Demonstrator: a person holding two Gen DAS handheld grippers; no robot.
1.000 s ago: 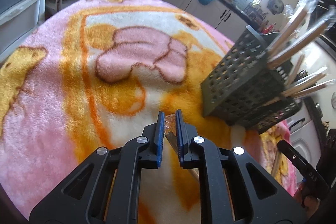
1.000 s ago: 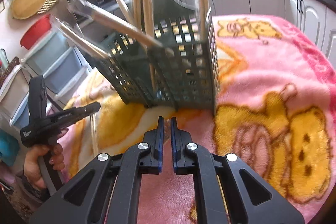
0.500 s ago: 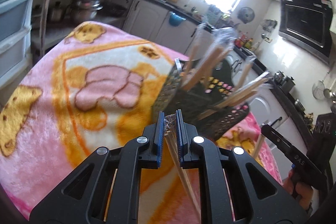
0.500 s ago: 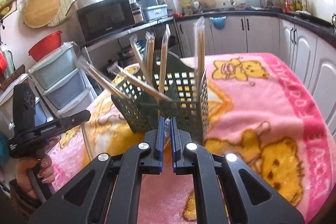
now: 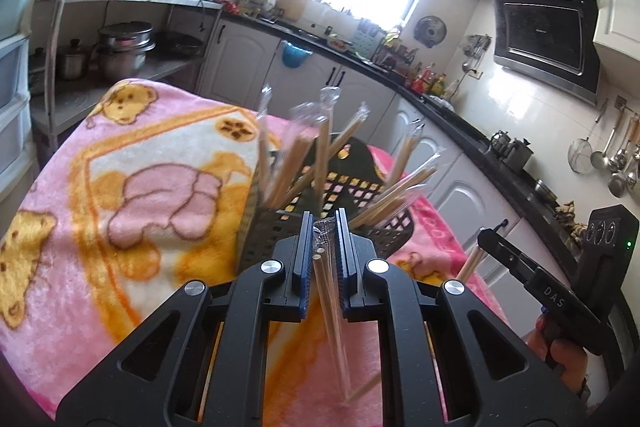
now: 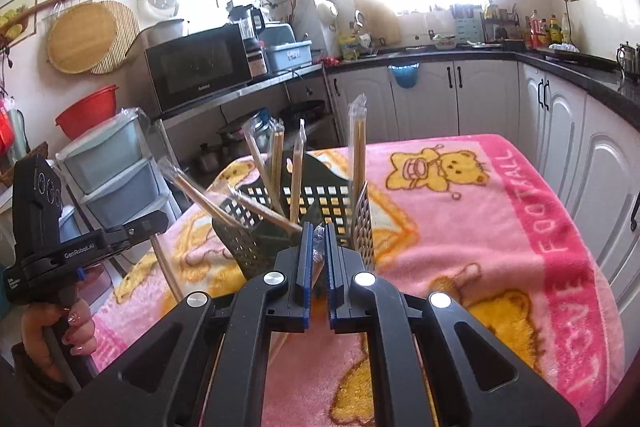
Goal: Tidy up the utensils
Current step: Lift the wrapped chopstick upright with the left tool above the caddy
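Basket (image 5: 256, 239) base behind hand-held gripper (image 5: 325, 223)

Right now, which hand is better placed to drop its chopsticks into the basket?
Probably the left gripper. Its wrapped chopsticks hang plainly between the fingers, close behind the basket. The right gripper is equally near, but only crinkled wrapper shows in its grip.

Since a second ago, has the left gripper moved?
Yes. The left gripper has risen from the pink blanket, lifting wrapped chopsticks toward the dark perforated basket.
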